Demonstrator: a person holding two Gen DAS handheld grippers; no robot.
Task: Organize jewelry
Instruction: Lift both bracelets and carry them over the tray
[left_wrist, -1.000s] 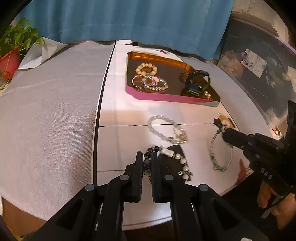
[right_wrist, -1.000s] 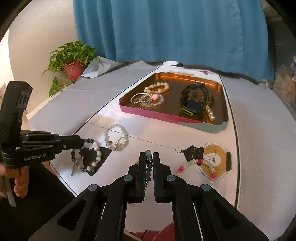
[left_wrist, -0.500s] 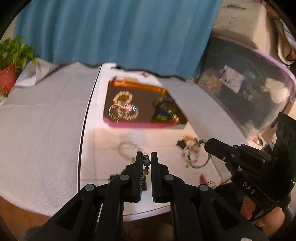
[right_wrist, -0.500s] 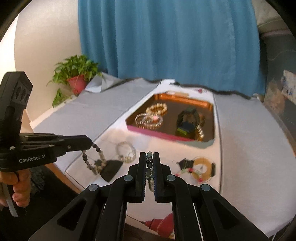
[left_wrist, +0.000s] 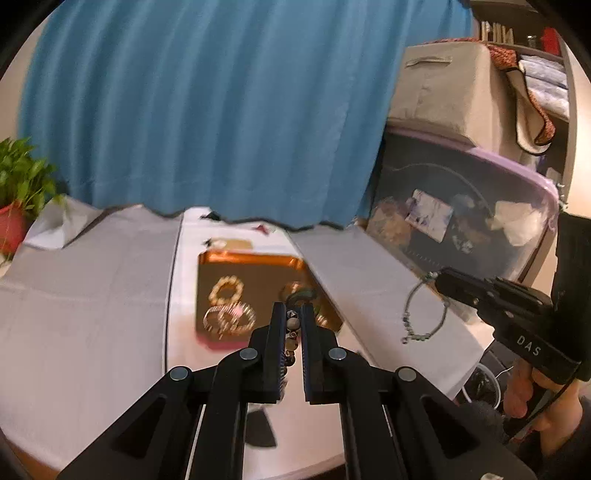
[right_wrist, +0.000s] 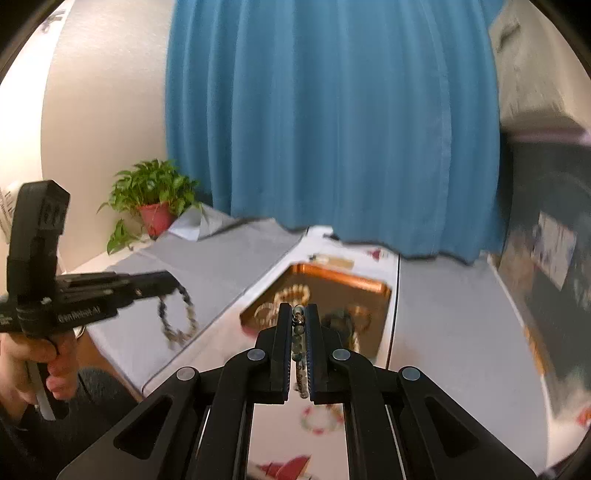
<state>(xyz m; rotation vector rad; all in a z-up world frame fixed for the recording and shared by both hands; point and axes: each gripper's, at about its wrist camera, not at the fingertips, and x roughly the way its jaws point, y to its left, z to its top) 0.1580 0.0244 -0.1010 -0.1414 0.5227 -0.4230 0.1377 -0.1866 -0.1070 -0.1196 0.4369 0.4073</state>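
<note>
My left gripper (left_wrist: 293, 308) is shut on a black-and-white bead bracelet (left_wrist: 291, 326), lifted clear of the table. From the right wrist view it (right_wrist: 168, 286) hangs as a dangling loop (right_wrist: 177, 314). My right gripper (right_wrist: 298, 308) is shut on a thin green bead bracelet (right_wrist: 299, 354), which in the left wrist view hangs as a loop (left_wrist: 424, 314) from its tip (left_wrist: 439, 280). Ahead lies the orange tray with a pink wall (left_wrist: 218, 341), (right_wrist: 340, 277), holding a cream bead bracelet (left_wrist: 226, 290), clear bracelets (left_wrist: 229, 318) and a dark watch, partly hidden by my fingers.
A pastel bead bracelet (right_wrist: 319, 419) lies on the white sheet below my right gripper. A black printed patch (left_wrist: 260, 428) shows on the sheet. A potted plant (right_wrist: 151, 195) stands at the back left, a blue curtain (left_wrist: 221, 110) behind, storage bins (left_wrist: 461, 221) at the right.
Both grippers have risen from the table, each lifting its bracelet off the sheet. Both views have tilted up, so the tray sits lower and smaller and more curtain shows.
</note>
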